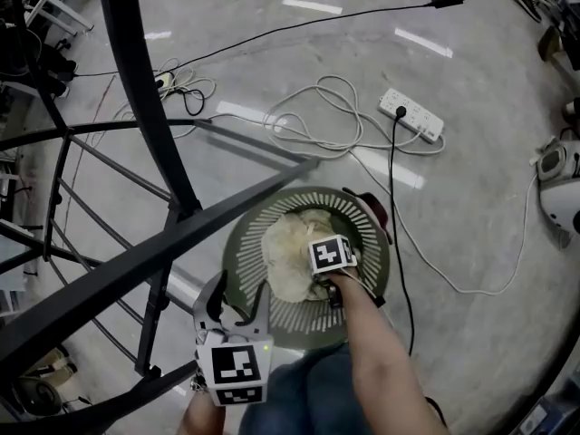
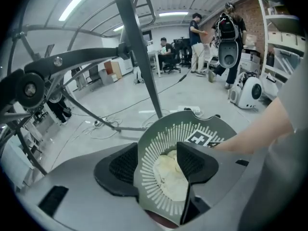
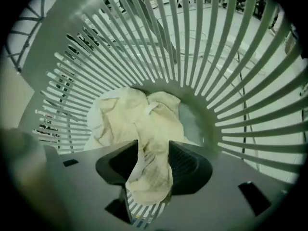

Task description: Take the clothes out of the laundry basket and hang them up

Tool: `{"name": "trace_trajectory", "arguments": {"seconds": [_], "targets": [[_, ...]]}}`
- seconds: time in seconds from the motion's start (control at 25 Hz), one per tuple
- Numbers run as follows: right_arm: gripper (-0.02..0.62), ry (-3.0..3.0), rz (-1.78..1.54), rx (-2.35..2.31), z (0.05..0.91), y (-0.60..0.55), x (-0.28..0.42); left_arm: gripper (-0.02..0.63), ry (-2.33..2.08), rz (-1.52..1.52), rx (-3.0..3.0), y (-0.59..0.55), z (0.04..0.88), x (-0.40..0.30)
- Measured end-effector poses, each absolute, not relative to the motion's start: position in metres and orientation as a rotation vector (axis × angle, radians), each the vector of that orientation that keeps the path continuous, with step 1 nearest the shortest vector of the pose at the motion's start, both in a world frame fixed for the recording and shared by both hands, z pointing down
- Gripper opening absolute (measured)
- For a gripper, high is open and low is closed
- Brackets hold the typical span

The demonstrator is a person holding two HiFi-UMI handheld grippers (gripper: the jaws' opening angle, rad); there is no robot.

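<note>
Down inside the laundry basket (image 1: 234, 247), the right gripper (image 3: 153, 150) has its two black ribbed pads pressed onto a fold of the cloth (image 3: 130, 114). This is one soft, crumpled cream piece, faintly stained where it is pinched, and the rest of it is heaped on the basket floor. The left gripper (image 2: 158, 150) sits at the near rim with its jaws apart. The thin slatted wall stands between them, and there is slack on either side of it. The basket is a single round tub of grey-green plastic, its sides cut into narrow upright slats and its mouth wide open. Both grippers carry a cube of black-and-white square markers. Beside the basket on the person's left is one drying rack (image 1: 145, 80) of smooth black metal tubes, with a slanting bar that crosses just over the rim. Beyond that lies a polished grey floor (image 1: 471, 243). One white power strip (image 1: 412, 114) rests on it, along with looping white and black cables (image 1: 317, 107), all well apart from the basket except a black lead that runs past its right side.
</note>
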State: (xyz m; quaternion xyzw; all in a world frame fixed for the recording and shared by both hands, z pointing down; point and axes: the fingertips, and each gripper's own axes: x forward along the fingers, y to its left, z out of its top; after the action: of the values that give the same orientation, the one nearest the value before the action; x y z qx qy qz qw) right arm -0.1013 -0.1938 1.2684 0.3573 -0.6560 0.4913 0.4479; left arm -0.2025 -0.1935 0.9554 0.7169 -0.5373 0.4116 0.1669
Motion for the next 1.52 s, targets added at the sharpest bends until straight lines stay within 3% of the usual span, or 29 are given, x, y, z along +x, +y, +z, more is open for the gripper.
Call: {"name": "trace_trajectory", "arguments": {"seconds": [0.12, 0.28, 0.36, 1.0, 1.52], "targets": [[0.193, -1.569, 1.274, 0.875, 1.295, -0.185, -0.101, 0.253, -1.550, 1.189, 2.038, -0.197, 0.965, -0.207], [0.059, -1.499, 1.333, 0.833, 1.308, -0.171, -0.095, 0.236, -1.573, 1.170, 1.985, -0.198, 0.975, -0.217], [0.032, -1.496, 1.375, 0.830, 1.302, -0.170, -0.095, 0.227, -1.582, 1.155, 1.961, -0.197, 0.976, -0.222], [0.028, -1.866, 1.471, 0.863, 1.087, -0.180, -0.115, 0.215, -1.488, 1.178, 1.953, -0.160, 0.877, -0.185], [0.028, -2.084, 1.223, 0.745, 0.930, -0.147, -0.074, 0.207, -1.496, 1.074, 1.922, -0.134, 0.799, -0.165]]}}
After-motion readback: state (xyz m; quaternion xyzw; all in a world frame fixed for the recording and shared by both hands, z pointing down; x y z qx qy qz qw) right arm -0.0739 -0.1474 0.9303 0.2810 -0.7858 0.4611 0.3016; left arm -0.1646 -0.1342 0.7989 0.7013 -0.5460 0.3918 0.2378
